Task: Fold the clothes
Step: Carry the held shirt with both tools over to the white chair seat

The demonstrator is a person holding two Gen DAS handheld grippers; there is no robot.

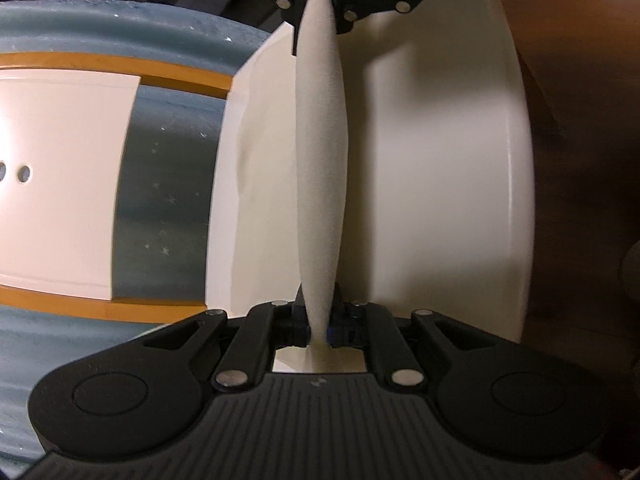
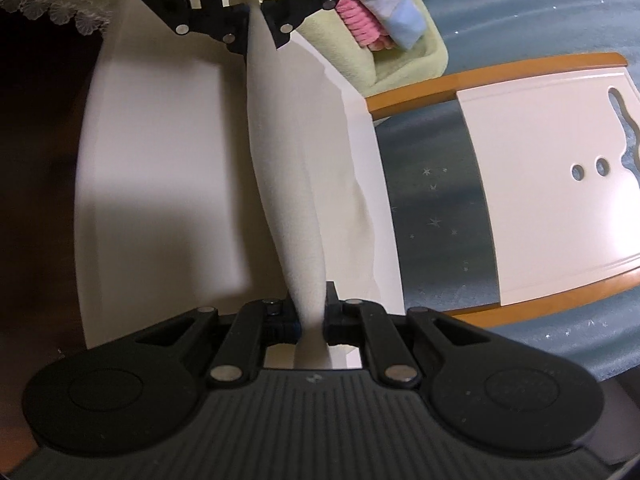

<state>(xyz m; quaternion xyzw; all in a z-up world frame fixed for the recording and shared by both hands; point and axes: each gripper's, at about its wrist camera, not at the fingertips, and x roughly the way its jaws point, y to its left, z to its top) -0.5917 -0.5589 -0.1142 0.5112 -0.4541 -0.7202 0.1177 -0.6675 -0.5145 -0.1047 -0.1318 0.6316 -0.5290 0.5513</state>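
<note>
A white cloth is held taut by one edge [image 1: 320, 160] between my two grippers; the rest spreads flat and pale below [image 1: 440, 160]. In the left wrist view my left gripper [image 1: 320, 330] is shut on the near end, and my right gripper [image 1: 320, 20] pinches the far end at the top. In the right wrist view my right gripper [image 2: 312, 326] is shut on the stretched edge [image 2: 280, 160], with my left gripper [image 2: 254, 20] clamped on the opposite end. The cloth's layered border [image 2: 360, 200] shows on the right.
A white panel with holes on an orange wooden frame [image 2: 552, 184] lies on blue star-patterned carpet [image 2: 432, 200]. A pale green bin [image 2: 400, 52] holds pink and light-blue clothes [image 2: 360, 20]. A lace-edged cloth [image 2: 52, 4] is at the upper left. Brown floor [image 1: 580, 80] lies beyond the cloth.
</note>
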